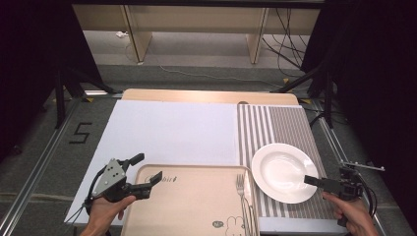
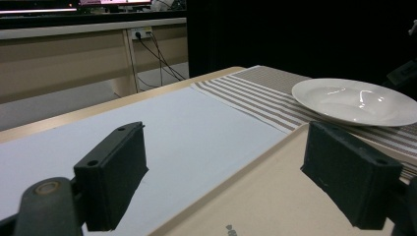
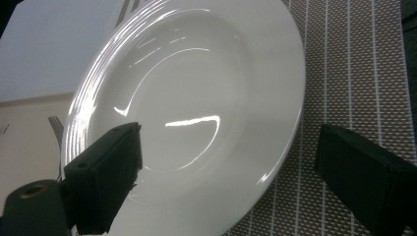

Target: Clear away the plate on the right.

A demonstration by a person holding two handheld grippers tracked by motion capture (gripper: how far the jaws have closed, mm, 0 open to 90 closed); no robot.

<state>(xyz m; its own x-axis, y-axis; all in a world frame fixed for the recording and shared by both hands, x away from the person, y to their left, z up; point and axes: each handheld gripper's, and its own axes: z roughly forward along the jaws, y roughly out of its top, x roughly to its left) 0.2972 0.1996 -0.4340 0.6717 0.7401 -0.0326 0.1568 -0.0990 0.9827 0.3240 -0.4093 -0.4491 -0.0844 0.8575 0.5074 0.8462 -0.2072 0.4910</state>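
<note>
Nearest the high view's bottom edge, the person's left hand comes up from below, wrapped around the left gripper, which angles rightward across the near-left corner of the beige tray. Its jaws stand wide apart with nothing between them: one hangs over the white sheet just beyond the tray's rim, the other over the tray itself. Further right, a fork lies lengthwise along the tray's right edge, tines pointing away from the person. Beside the tray, the white plate rests on the striped placemat covering the right end of the bench. At the far right, the right hand holds the right gripper low and pointed leftward at the plate's near-right rim. In the right gripper view its jaws are spread wide, one over the plate's bowl, the other over the placemat, the rim between them, not gripped
</note>
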